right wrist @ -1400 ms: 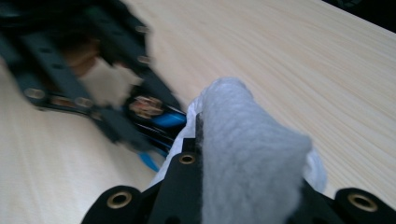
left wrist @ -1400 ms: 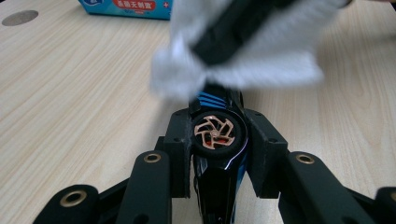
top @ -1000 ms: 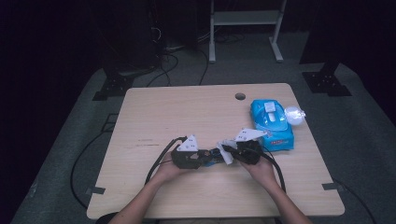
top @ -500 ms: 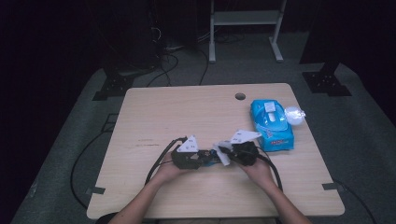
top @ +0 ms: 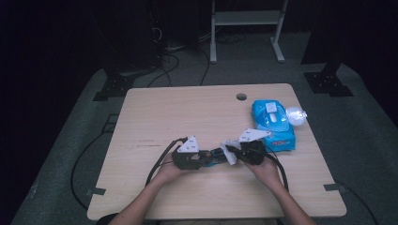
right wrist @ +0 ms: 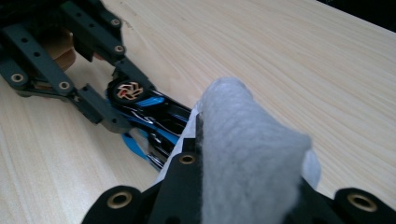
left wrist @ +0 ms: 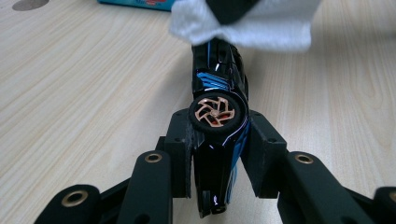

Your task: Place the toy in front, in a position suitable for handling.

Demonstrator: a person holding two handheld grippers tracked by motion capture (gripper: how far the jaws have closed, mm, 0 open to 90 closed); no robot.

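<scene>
A small black and blue toy car (left wrist: 219, 79) with a copper-coloured wheel (left wrist: 215, 113) lies on its side, just above the wooden table (top: 187, 112). My left gripper (left wrist: 219, 142) is shut on its body, one pad on each side. My right gripper (right wrist: 238, 186) is shut on a folded white wipe (right wrist: 243, 154), which rests against the far end of the car (right wrist: 149, 112). In the high view the left gripper (top: 206, 157) and the right gripper (top: 233, 153) meet nose to nose near the table's front middle, with the wipe (top: 230, 149) between them.
A blue pack of wipes (top: 272, 123) lies at the right of the table, with a clear plastic piece (top: 295, 115) beside it. A cable hole (top: 241, 97) sits near the far edge. Cables trail from both grippers toward the front edge.
</scene>
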